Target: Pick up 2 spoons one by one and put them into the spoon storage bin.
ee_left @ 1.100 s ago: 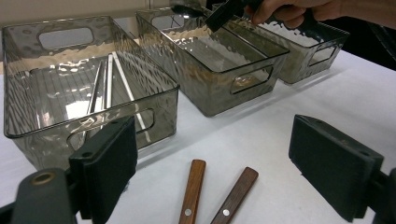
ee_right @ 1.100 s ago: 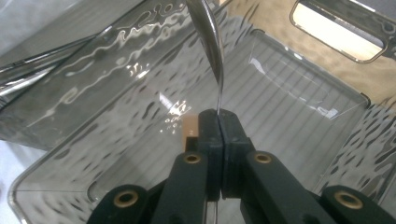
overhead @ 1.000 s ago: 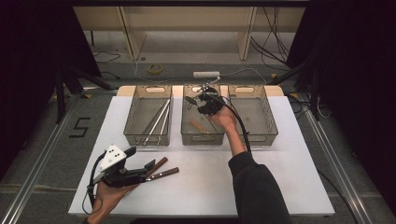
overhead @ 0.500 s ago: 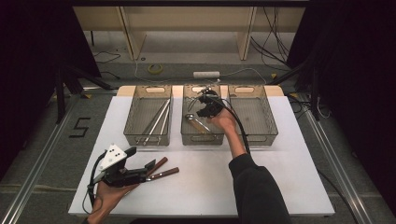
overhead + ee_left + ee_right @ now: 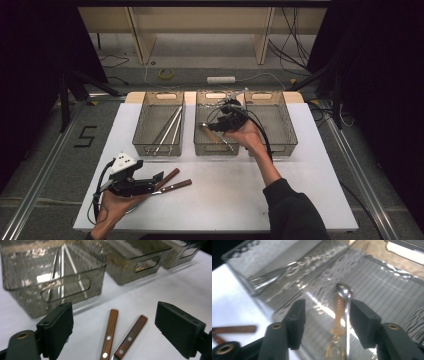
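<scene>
Right claw has just been opening over the mid basket, nothing between its jaws now, the spoon dropped flat inside w/ an amber one, so that piece looks sorted; left claw gapes wide at two wood-handled knives on the surface.

Two wooden-handled utensils cut off below, baskets blurred

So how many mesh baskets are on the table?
3, in a row at the table's far edge: left basket, middle basket, right basket beside it.
</scene>
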A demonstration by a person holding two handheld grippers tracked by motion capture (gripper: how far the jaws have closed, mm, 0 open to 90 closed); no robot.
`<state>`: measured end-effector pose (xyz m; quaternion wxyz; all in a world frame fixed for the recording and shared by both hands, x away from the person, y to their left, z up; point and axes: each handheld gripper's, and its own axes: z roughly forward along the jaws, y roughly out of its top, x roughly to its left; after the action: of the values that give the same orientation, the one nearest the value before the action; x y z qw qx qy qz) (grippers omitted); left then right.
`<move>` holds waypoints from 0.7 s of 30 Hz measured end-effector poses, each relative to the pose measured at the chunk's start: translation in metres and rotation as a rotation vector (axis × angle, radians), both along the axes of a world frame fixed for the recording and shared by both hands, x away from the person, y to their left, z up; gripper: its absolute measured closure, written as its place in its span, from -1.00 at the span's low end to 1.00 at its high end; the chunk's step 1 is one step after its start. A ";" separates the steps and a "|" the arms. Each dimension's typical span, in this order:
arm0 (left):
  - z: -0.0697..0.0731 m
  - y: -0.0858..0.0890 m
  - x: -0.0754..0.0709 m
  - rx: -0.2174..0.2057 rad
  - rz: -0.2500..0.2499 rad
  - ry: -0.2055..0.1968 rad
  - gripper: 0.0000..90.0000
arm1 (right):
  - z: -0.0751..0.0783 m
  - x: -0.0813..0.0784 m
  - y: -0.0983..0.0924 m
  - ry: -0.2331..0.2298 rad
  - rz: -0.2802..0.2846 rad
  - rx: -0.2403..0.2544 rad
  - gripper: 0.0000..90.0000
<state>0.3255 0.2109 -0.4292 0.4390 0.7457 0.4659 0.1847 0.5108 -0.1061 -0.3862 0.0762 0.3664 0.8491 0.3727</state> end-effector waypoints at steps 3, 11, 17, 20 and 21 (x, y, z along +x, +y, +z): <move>-0.001 0.000 0.002 0.023 0.007 0.025 -0.67 | 0.001 -0.021 -0.007 -0.026 0.042 0.012 -0.05; -0.001 -0.001 0.006 0.081 0.005 0.084 -0.65 | -0.003 -0.063 -0.028 -0.082 0.087 0.050 -0.09; -0.003 -0.003 0.011 0.113 -0.002 0.129 -0.62 | -0.011 -0.085 -0.044 -0.100 0.103 0.081 -0.10; -0.004 -0.004 0.013 0.127 -0.004 0.154 -0.62 | -0.015 -0.094 -0.052 -0.113 0.093 0.106 -0.15; -0.005 -0.005 0.014 0.127 -0.006 0.164 -0.62 | -0.016 -0.097 -0.054 -0.116 0.089 0.115 -0.16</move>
<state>0.3396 0.2057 -0.4342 0.3517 0.7860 0.4856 0.1508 0.4137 -0.1601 -0.4024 0.0875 0.3098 0.8360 0.4444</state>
